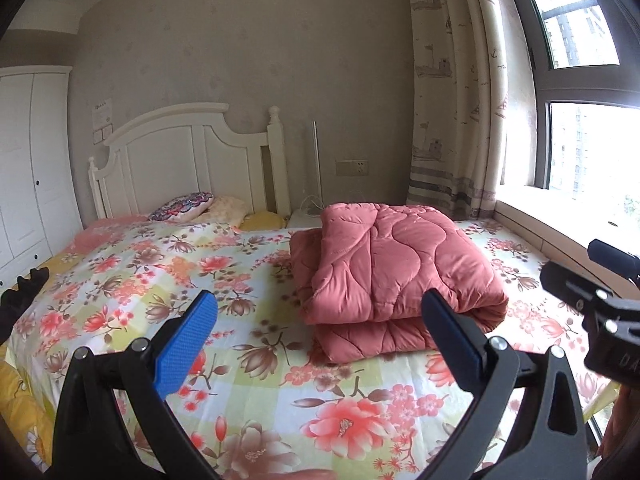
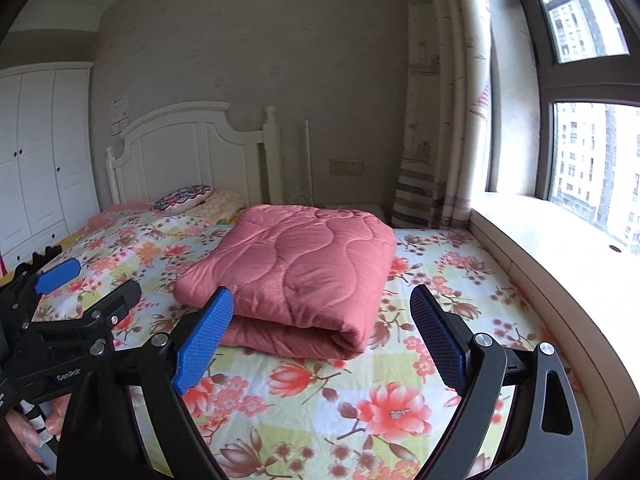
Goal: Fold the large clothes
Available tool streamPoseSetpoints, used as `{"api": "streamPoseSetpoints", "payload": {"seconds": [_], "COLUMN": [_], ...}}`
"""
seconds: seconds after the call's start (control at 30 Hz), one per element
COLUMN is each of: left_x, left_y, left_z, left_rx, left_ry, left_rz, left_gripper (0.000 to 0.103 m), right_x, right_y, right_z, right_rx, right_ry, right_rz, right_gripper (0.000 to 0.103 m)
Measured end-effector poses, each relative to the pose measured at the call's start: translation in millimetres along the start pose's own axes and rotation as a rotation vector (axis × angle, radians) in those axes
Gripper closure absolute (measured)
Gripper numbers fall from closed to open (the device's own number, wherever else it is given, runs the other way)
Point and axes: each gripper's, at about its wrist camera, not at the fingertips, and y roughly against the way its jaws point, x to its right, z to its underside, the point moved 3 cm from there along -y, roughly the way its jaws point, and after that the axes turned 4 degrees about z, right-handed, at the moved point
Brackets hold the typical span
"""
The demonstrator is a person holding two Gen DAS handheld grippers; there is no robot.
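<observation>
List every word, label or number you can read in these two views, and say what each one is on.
"GenRob", cut off at the edge: on the black body of the left gripper, seen from the right wrist.
"DA", partly cut off: on the black body of the right gripper, seen from the left wrist.
Paper notice on the wall beside the headboard: printed, too small to read.
Nothing readable on the pink quilt.

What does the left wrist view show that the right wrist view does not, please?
Only the left wrist view shows the yellow pillow beside the headboard and the right claw's black body at its right edge. Only the right wrist view shows the left claw from the side and fingers holding it. Both show the folded pink quilt on the floral bedsheet, held by neither claw, and the white wardrobe.
</observation>
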Motion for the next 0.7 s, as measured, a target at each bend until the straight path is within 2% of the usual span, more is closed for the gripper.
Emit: {"api": "streamPoseSetpoints", "payload": {"seconds": [0.3, 0.7], "left_x": [0.4, -2.8], "left_y": [9.5, 9.5], "left_z": [-3.1, -1.1], "left_rx": [0.034, 0.02], "left_ry": [-0.012, -0.004], "left_rz": [-0.01, -0.014], "left_gripper": [0.002, 0.002], "right_x": [-8.1, -10.6], "right_y": [4.2, 2.8], "right_z": [1.3, 4.1], "right_rx": [0.006, -0.006], "right_ry": [0.017, 0.013], "right_rz": [-0.02, -0.032], "right_gripper": [0.016, 0.016]}}
